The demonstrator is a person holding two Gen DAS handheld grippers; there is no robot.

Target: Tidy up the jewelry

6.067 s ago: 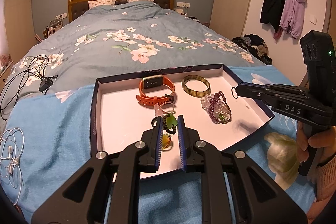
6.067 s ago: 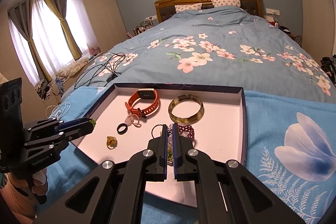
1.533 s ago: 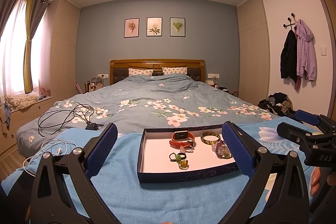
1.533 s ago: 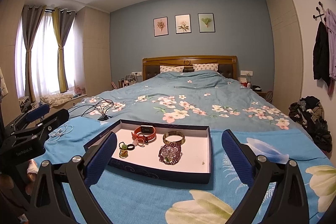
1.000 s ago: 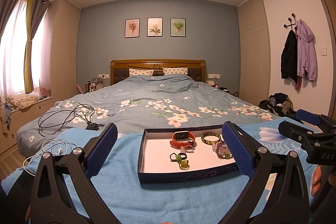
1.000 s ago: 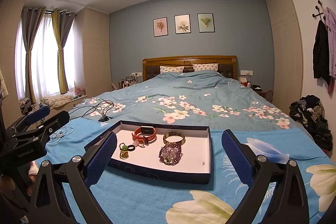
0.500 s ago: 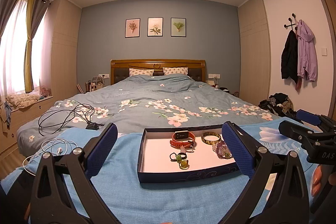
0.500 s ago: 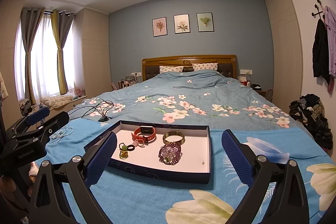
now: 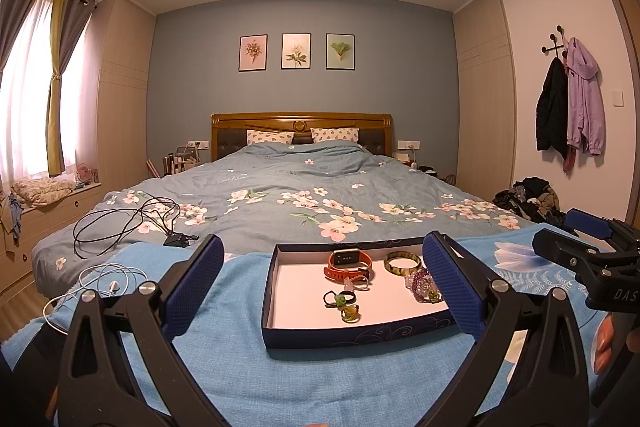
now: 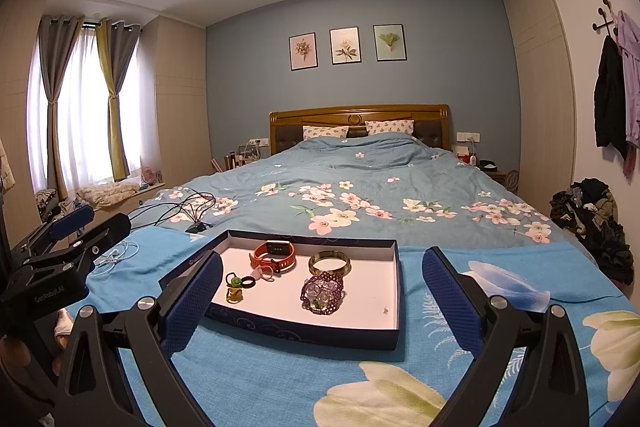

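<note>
Gaping, holding nothing: left gripper [image 9: 323,285], right gripper [image 10: 322,289]
Edges: dark-blue shallow cardboard tray [image 10: 304,331] rim between both spreads
Room: blue bedspread [image 10: 256,383] surrounds tray

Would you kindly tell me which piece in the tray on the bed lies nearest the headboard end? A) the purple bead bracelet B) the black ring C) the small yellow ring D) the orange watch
D: in the right wrist view the orange watch sits by the far wall of the tray, with the purple bead bracelet and the small yellow ring lying nearer the camera.
</note>
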